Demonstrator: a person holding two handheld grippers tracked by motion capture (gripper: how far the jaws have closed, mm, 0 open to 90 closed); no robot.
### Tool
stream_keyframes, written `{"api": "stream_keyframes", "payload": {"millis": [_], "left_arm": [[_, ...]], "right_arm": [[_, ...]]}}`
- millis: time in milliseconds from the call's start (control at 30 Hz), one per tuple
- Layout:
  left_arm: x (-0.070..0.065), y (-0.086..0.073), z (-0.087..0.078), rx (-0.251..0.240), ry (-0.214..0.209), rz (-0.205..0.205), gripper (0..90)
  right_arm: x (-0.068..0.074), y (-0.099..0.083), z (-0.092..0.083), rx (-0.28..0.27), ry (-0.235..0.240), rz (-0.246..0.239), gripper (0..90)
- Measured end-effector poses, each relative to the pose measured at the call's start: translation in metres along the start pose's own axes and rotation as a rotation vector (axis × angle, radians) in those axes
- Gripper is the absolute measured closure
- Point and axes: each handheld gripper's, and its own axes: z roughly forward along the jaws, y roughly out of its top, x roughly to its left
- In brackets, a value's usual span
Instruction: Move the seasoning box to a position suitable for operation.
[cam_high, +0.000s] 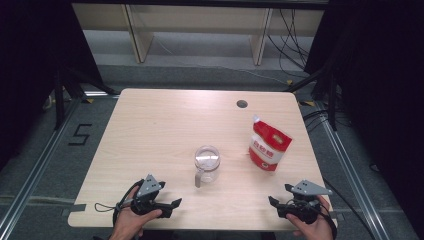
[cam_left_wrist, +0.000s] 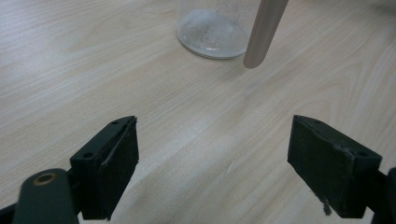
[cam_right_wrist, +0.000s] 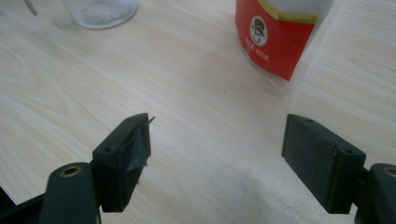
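- Wooden and pale, our table (cam_high: 165, 125) sits below us in the high view. A clear glass jug (cam_high: 207, 163) stands near the middle of it. Its handle points toward our side.
- To the right of the jug, and apart from it, stands a red and white bag (cam_high: 269, 145). It leans a little, and its top corner looks cut.
- We hold the left gripper (cam_high: 175, 203) near the front edge, on the left. Its tip points toward the right. The jug is a bit farther in on the table.
- We hold the right gripper (cam_high: 272, 202) near the front edge, on the right. Its tip points toward the left. The bag is farther back, past it.
- A small dark hole (cam_high: 242, 104) sits in the table near the far edge.
- In the left gripper view, our left tongs (cam_left_wrist: 212, 149) are spread wide, with just bare wood between them. The bottom of the jug (cam_left_wrist: 212, 32) is ahead, not touching. It has some white powder inside. The handle (cam_left_wrist: 264, 32) hangs down beside it.
- In the right gripper view, our right tongs (cam_right_wrist: 217, 144) are spread wide too, and they hold nothing. The bag (cam_right_wrist: 278, 35) is ahead on the right, with a little cartoon face on its red part. The jug (cam_right_wrist: 100, 11) is far up on the left.
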Motion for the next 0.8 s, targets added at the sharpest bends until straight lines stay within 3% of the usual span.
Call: {"api": "stream_keyframes", "payload": {"millis": [100,133,167,300,333,400,433,567,600,700,800], "left_arm": [[0.001,0.001,-0.001,0.017,0.002,0.012,15.9],[-0.001,0.001,0.0,-0.001,-0.002,0.009,15.9],[-0.001,0.001,0.0,-0.003,-0.003,0.019,15.9],[-0.001,0.002,0.0,0.0,-0.004,0.022,15.9],[-0.002,0.001,0.0,-0.008,-0.009,0.003,15.9],[-0.001,0.002,-0.001,0.003,-0.012,0.026,16.2],[-0.003,0.003,0.0,-0.019,-0.007,0.005,16.9],[-0.004,0.007,0.0,-0.022,-0.011,0.018,17.6],[-0.004,0.008,0.001,-0.036,-0.017,0.017,17.6],[-0.004,0.011,0.003,-0.047,-0.02,-0.001,18.2],[-0.004,0.015,0.003,-0.049,-0.014,0.01,19.2]], "right_arm": [[0.0,0.0,0.0,0.007,-0.009,-0.008,24.1],[0.0,0.0,0.0,0.008,-0.002,-0.004,23.8],[0.004,0.0,0.0,0.018,-0.009,0.031,23.7],[0.003,0.0,0.0,0.015,-0.008,0.018,23.4],[0.003,0.0,0.0,0.014,-0.009,0.015,23.4],[0.003,0.0,0.0,0.006,-0.012,0.02,23.3],[0.003,0.0,0.001,0.005,0.0,0.022,23.3],[0.003,0.0,0.001,0.002,-0.001,0.029,22.8],[0.0,0.0,0.002,-0.006,0.004,-0.007,22.8],[0.003,0.0,0.001,-0.002,0.006,0.027,22.7],[0.001,-0.001,0.002,-0.004,0.008,0.008,22.4]]}}
